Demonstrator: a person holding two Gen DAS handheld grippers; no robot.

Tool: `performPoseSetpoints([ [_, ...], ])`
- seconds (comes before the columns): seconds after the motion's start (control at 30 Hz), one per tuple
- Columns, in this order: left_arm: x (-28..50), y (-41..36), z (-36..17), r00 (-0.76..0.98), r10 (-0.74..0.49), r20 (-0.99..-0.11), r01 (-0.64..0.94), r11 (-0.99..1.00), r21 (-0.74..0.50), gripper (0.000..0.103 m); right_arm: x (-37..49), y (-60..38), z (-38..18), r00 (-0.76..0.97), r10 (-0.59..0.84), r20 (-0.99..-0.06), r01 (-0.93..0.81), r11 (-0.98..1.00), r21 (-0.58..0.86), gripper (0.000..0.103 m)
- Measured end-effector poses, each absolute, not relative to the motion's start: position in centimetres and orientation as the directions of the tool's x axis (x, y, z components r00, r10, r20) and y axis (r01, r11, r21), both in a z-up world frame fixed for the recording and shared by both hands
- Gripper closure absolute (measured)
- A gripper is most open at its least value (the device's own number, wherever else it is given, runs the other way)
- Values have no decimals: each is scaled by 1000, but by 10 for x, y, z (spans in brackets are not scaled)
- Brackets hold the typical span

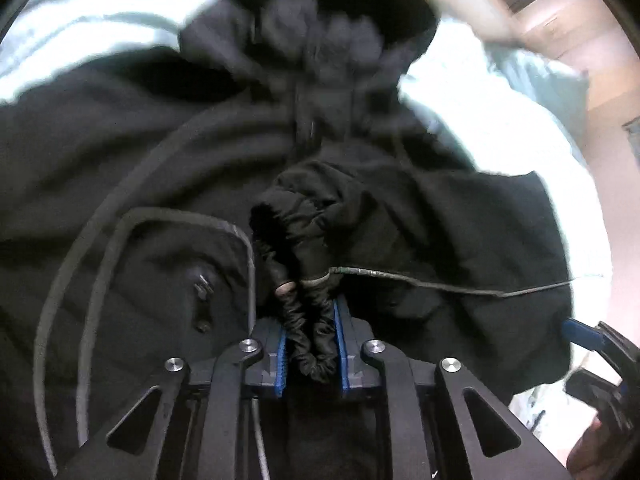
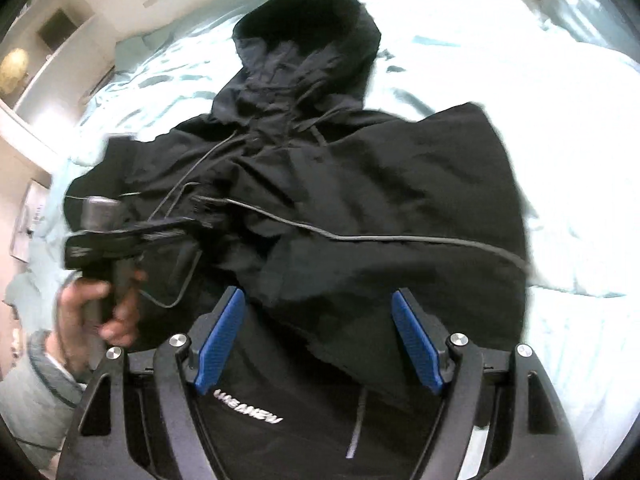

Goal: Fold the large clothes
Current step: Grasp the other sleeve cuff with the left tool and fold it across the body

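Two views, one black hooded jacket (image 2: 320,184) spread flat on a bed with a pale blue sheet (image 2: 520,100), hood toward the headboard. Left wrist view only: left claw (image 1: 310,344) clamped tight on a gathered elastic cuff (image 1: 308,320) of the jacket, chest pocket zipper (image 1: 202,304) close by. Right wrist view only: right claw (image 2: 318,340) wide apart, holding nothing, above the jacket's hem near white lettering (image 2: 248,408); a hand (image 2: 96,312) grips the left tool's handle, white shelving (image 2: 52,56) along the wall.
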State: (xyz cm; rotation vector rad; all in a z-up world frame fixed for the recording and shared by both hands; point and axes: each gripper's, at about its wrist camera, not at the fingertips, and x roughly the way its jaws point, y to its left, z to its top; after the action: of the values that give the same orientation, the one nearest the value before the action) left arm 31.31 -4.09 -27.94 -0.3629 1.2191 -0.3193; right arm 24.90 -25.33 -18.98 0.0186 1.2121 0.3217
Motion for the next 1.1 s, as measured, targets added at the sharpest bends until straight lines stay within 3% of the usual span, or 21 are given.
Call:
performPoseSetpoints([
  [0.2, 297, 46, -208, 483, -322, -814, -41, 920, -389, 85, 259, -262, -184, 395, 189, -899, -184, 975, 124, 24],
  [0.3, 294, 85, -222, 412, -240, -879, -92, 949, -302, 85, 275, -258, -211, 359, 116, -926, -127, 989, 75, 24],
  [0.4, 294, 108, -277, 213, -171, -962, -133, 970, -203, 80, 292, -249, -261, 271, 127, -954, -126, 987, 95, 26],
  [0.47, 288, 113, -300, 207, -212, -955, -132, 961, -242, 77, 302, -240, -305, 185, 44, -982, -127, 992, 21, 26],
  [0.57, 277, 131, -295, 284, -287, -915, -220, 909, -354, 76, 307, -240, -315, 184, 28, -982, -112, 994, 7, 22],
  [0.67, 256, 138, -259, 414, -257, -873, -241, 894, -377, 69, 305, -241, -297, 174, 33, -984, -122, 992, 12, 24],
  [0.77, 237, 131, -217, 511, -162, -844, -222, 924, -312, 66, 289, -240, -266, 233, 72, -970, -168, 985, 33, 26],
  [0.87, 233, 113, -204, 539, -245, -806, -152, 913, -380, 49, 261, -233, -243, 279, 136, -951, -219, 973, 75, 26],
  [1.0, 247, 67, -245, 411, -337, -847, -72, 915, -398, 49, 236, -220, -273, 187, 83, -979, -225, 974, 39, 26],
  [1.1, 260, 52, -305, 261, -268, -928, -144, 939, -311, 52, 232, -219, -294, 122, 44, -992, -187, 982, 20, 26],
])
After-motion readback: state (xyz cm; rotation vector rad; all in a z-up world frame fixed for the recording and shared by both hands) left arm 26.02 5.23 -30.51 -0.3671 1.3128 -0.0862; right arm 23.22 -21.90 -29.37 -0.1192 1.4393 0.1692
